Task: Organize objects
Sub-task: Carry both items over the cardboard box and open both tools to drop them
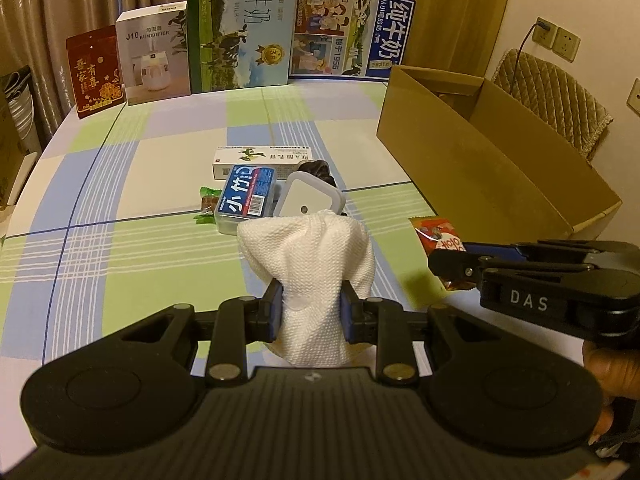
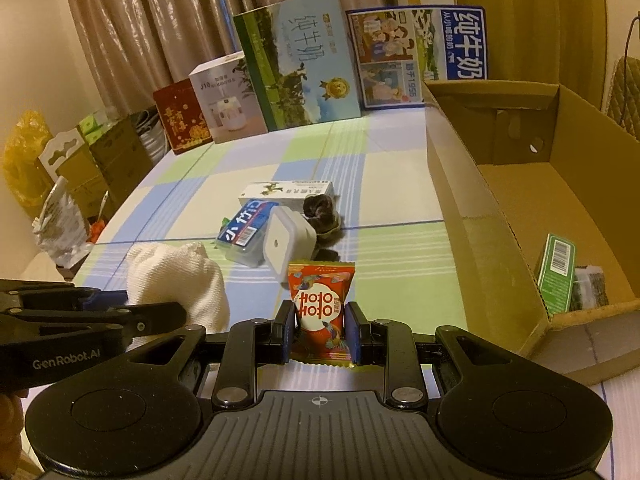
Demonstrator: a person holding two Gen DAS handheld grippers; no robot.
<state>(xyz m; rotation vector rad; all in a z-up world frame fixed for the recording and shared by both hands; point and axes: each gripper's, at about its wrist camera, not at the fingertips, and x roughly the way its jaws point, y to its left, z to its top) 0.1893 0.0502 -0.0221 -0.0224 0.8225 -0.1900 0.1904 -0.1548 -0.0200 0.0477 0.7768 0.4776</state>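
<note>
My left gripper is shut on a crumpled white paper towel, held above the checked tablecloth. My right gripper is shut on a red candy packet; from the left wrist view this packet shows beside the right gripper's fingers. The towel appears at the left of the right wrist view. Ahead lies a small pile: a blue-labelled clear case, a white square container, a white medicine box, a dark scrunchie and a green-wrapped sweet.
An open cardboard box stands on the right, holding a green packet and a dark item. Milk cartons, a humidifier box and a red box line the far edge. A person's hand holds the right gripper.
</note>
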